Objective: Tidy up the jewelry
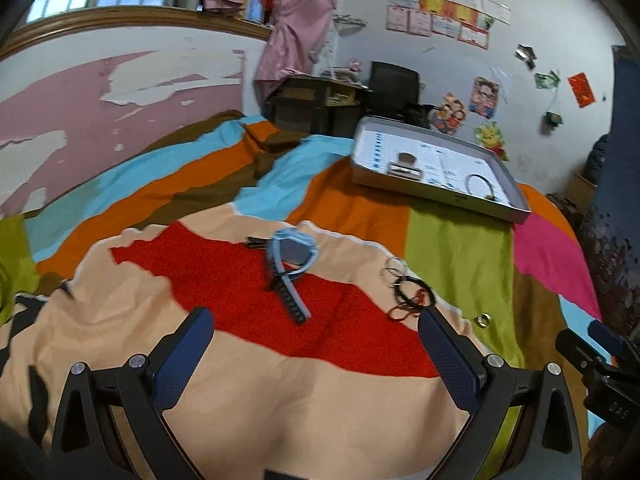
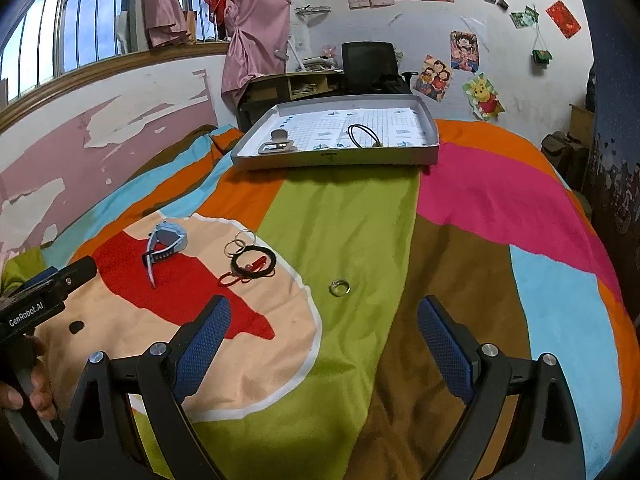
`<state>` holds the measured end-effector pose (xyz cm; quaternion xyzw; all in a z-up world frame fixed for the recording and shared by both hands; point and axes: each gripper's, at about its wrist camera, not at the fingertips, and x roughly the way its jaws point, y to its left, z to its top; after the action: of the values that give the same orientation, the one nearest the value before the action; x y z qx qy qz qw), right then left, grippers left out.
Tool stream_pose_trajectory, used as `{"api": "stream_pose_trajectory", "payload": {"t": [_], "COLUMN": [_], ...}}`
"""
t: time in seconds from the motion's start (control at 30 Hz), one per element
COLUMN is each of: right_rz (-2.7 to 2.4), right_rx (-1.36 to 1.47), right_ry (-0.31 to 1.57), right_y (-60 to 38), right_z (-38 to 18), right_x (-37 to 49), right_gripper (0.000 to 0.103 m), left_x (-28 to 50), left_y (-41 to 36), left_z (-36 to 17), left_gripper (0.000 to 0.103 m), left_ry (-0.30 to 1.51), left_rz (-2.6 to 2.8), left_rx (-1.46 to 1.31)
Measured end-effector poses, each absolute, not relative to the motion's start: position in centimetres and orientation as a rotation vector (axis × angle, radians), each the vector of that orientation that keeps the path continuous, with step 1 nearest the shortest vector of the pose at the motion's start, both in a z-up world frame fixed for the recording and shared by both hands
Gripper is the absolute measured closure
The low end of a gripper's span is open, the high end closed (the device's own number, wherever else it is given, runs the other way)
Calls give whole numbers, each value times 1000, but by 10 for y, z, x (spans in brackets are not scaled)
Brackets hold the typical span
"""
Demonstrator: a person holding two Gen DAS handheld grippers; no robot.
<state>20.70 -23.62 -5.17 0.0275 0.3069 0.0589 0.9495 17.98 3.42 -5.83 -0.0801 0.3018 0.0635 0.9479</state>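
A light blue watch [image 1: 291, 260] [image 2: 166, 246] lies on the bedspread, straight ahead of my open, empty left gripper [image 1: 316, 320]. To its right lie two linked metal rings [image 1: 394, 268] [image 2: 239, 241], a black bracelet with a red cord [image 1: 412, 294] [image 2: 252, 266], and a small ring [image 1: 483, 319] [image 2: 339, 288]. My right gripper [image 2: 324, 312] is open and empty, just short of the small ring. A white box lid tray [image 1: 516, 210] [image 2: 336, 158] at the far side holds a black cord loop [image 1: 480, 185] [image 2: 362, 134] and a silver clip [image 2: 278, 144].
The colourful bedspread [image 2: 480, 200] covers the whole bed. A peeling pink wall runs along the left. A desk [image 2: 288, 84] and a black chair [image 2: 370, 66] stand behind the tray. A small dark object [image 1: 256, 243] lies beside the watch.
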Motion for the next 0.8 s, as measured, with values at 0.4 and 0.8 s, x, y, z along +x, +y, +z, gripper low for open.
{"api": "stream_pose_trajectory", "payload": {"t": [0.4,0.8], "right_rz": [128,142], "right_rx": [64,43], "right_ry": [668,704], "right_y": [-240,-228], "right_z": [-61,-76], "right_x": [233,244], "right_gripper": [12,12], "left_x": [211,213], "left_y": [27,29], "left_z": [-78,-84], "left_gripper": [0,0], "left_ry": [658,667], "left_rz": [91,114], "left_rx": [-141,-145]}}
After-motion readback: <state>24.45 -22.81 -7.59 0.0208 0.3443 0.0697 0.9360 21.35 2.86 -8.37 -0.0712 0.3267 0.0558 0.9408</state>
